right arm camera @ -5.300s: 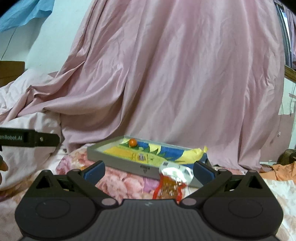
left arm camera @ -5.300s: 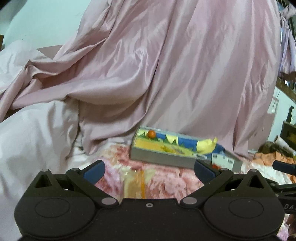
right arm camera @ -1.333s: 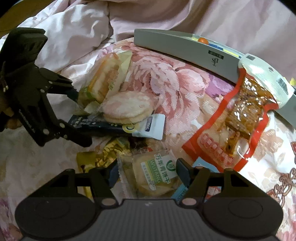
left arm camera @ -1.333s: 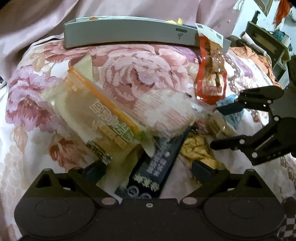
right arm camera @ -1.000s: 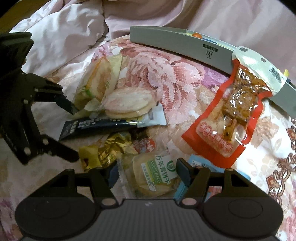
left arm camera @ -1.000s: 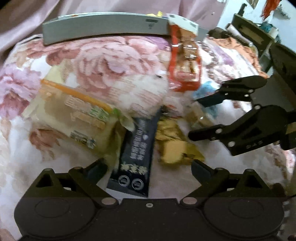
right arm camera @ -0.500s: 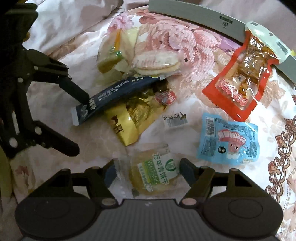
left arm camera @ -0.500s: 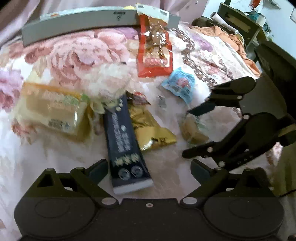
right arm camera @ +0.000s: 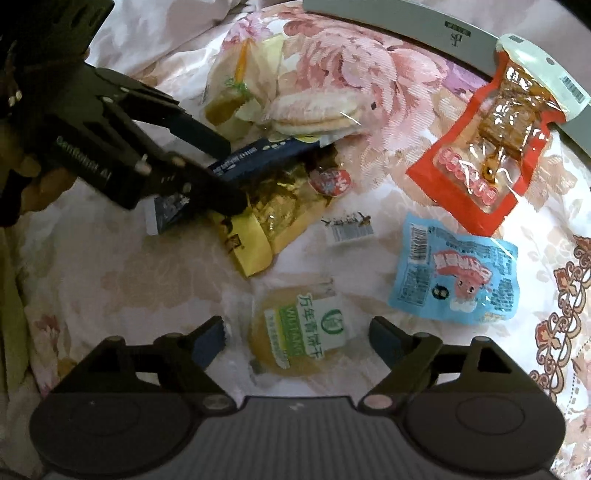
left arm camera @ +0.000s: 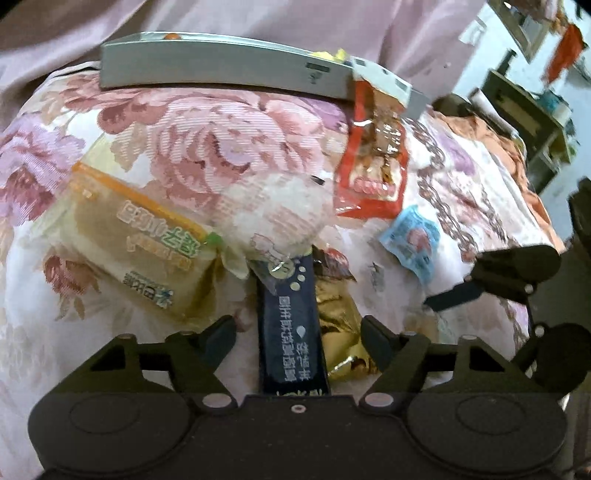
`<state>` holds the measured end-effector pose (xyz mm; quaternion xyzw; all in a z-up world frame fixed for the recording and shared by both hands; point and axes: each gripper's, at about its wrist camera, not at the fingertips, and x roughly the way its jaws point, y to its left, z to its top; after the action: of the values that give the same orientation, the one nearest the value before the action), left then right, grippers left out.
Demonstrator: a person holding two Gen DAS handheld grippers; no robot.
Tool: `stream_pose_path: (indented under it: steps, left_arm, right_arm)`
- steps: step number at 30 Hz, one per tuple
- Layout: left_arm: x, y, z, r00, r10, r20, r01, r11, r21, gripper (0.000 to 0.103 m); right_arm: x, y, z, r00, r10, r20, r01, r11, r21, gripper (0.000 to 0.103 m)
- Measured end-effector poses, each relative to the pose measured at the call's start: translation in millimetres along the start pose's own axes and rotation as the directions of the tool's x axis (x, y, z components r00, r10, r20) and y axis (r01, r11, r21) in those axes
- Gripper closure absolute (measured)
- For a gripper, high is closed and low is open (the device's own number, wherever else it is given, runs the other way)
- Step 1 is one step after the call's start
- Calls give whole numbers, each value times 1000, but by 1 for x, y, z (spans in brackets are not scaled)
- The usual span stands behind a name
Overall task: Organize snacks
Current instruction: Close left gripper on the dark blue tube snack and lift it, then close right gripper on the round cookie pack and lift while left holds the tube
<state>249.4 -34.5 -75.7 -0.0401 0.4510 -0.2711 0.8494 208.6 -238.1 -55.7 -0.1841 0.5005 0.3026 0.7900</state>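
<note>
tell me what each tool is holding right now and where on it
Left tool is closing around the dark blue snack bar's near end, no firm grip visible yet. Right tool is opening, holding nothing; the round biscuit pack lies between.

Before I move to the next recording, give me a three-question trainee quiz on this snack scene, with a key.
1. True or false: the top of the red packet overlaps the edge of the grey tray.
2. What lies between the fingers of the right gripper? A: a light blue packet. B: the green-labelled biscuit packet. C: a bottle.
3. What colour is the long stick packet beside the gold packet?

Key:
1. True.
2. B. The jaws are opening and do not touch it.
3. Dark blue.
</note>
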Motion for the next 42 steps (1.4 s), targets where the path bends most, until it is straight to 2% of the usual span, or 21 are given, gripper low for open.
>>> stream_pose_path:
  steps: [4, 8, 12, 19, 20, 21, 23, 26, 28, 31, 34, 38, 42]
  left_arm:
    - [4, -3, 0, 999, 43, 1, -43, 999, 0, 54]
    - [4, -5, -2, 997, 75, -4, -75, 997, -1, 65]
    - [-1, -3, -7, 996, 83, -23, -84, 995, -55, 66]
    - [-13, -17, -28, 992, 96, -82, -103, 992, -79, 65]
    - [-13, -20, -30, 991, 106, -83, -111, 992, -62, 65]
    - [-12, -24, -31, 990, 115, -82, -119, 992, -40, 64]
    - [-10, -29, -32, 989, 124, -83, -125, 992, -5, 54]
    - [-7, -34, -33, 990, 108, -86, -106, 994, 30, 40]
    - [-5, -36, -34, 990, 114, -88, -110, 993, 52, 40]
    - [-4, -37, -33, 988, 125, -90, -120, 991, 64, 46]
    - [-4, -36, -31, 984, 149, -92, -144, 987, 69, 63]
    - [-6, -33, -29, 985, 146, -92, -142, 989, 45, 69]
    - [-9, -33, -29, 988, 126, -85, -126, 992, 5, 72]
  right_arm:
    - [0, 6, 3, 1000, -29, 7, 29, 1000, -5, 17]
    - [-2, 6, 3, 998, -41, 39, 39, 998, 52, 31]
    - [-8, 6, -2, 996, -65, 61, 58, 993, 104, 43]
    - [-14, 16, -10, 992, -93, 85, 83, 990, 113, 46]
    - [-14, 18, -10, 992, -88, 87, 79, 991, 107, 43]
    - [-13, 21, -10, 994, -79, 80, 71, 992, 100, 34]
    - [-9, 24, -11, 998, -51, 47, 47, 996, 74, 24]
    - [-11, 24, -13, 998, -56, 41, 53, 996, 68, 20]
    - [-10, 20, -14, 998, -46, 34, 43, 995, 89, 20]
    - [-10, 19, -14, 999, -40, 30, 37, 996, 86, 21]
    - [-11, 20, -12, 999, -38, 34, 35, 996, 81, 32]
    - [-14, 20, -11, 997, -58, 55, 53, 995, 80, 46]
    - [-16, 25, -8, 992, -93, 81, 90, 995, 49, 48]
